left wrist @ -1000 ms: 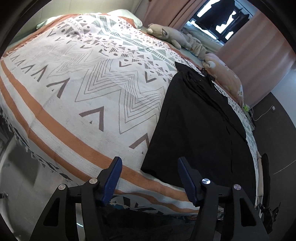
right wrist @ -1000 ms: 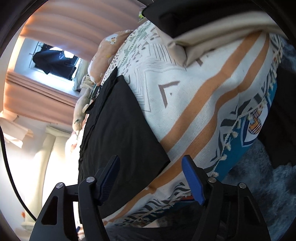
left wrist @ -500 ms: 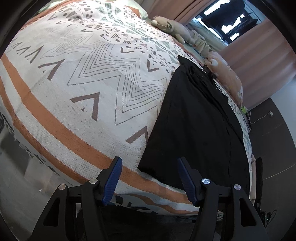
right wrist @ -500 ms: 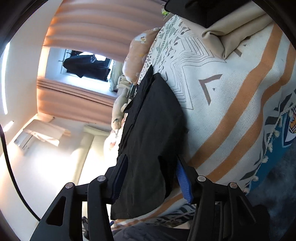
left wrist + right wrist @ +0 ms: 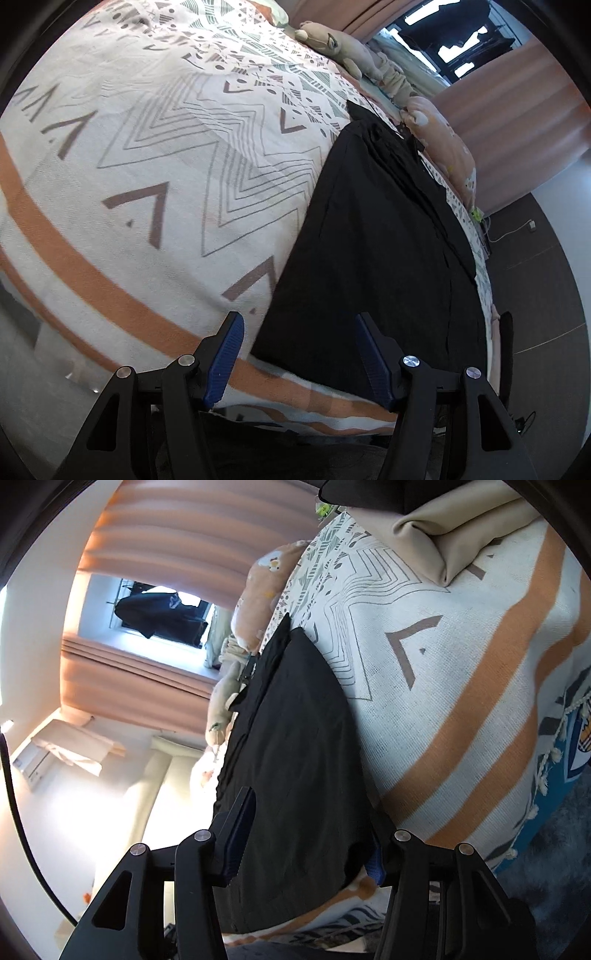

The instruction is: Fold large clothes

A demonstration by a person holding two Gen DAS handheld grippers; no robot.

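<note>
At the bottom of the right wrist view, the right tool straddles the near hem of the black garment. Cloth lies between its jaws, but whether the pads pinch it cannot be told; one pad is hidden behind the fabric. In the left wrist view the left tool stands open with nothing held, its gap framing the garment's near left corner, which lies just ahead of it. The right hand looks the nearer to a hold. The garment lies flat on the bed, its long axis running from the bottom centre of the frame up toward the plush toys and curtains at upper right. Both tools point forward and downward along that axis.
</note>
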